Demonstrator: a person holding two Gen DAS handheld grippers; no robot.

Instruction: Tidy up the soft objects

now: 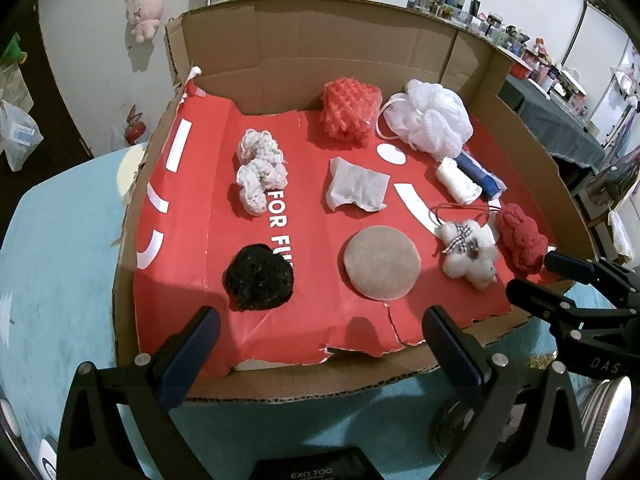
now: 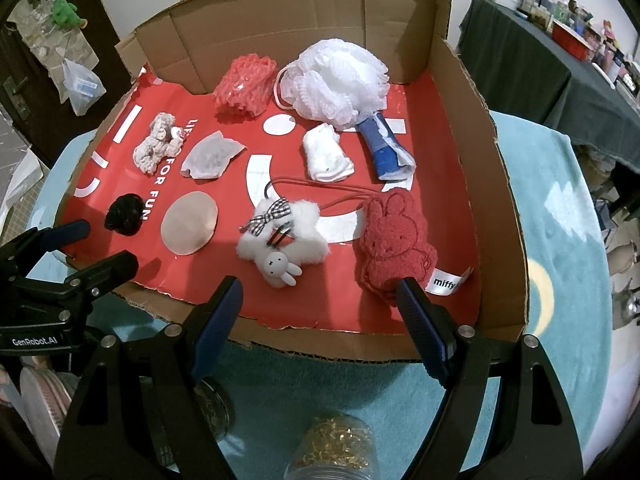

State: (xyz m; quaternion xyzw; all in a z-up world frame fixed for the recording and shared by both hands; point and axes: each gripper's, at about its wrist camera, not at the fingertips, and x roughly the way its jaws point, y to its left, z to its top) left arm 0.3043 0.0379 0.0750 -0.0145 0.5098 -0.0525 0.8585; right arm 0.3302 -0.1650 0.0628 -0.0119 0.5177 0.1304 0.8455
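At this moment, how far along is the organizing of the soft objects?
Possibly done: soft items lie spaced in rough rows on the red sheet in the cardboard tray, such as the black pompom, round pad and white bath pouf. In hand: nothing; the left tool and right tool are open and empty at the tray's near edge. Left: unclear; the red bunny is nearest.
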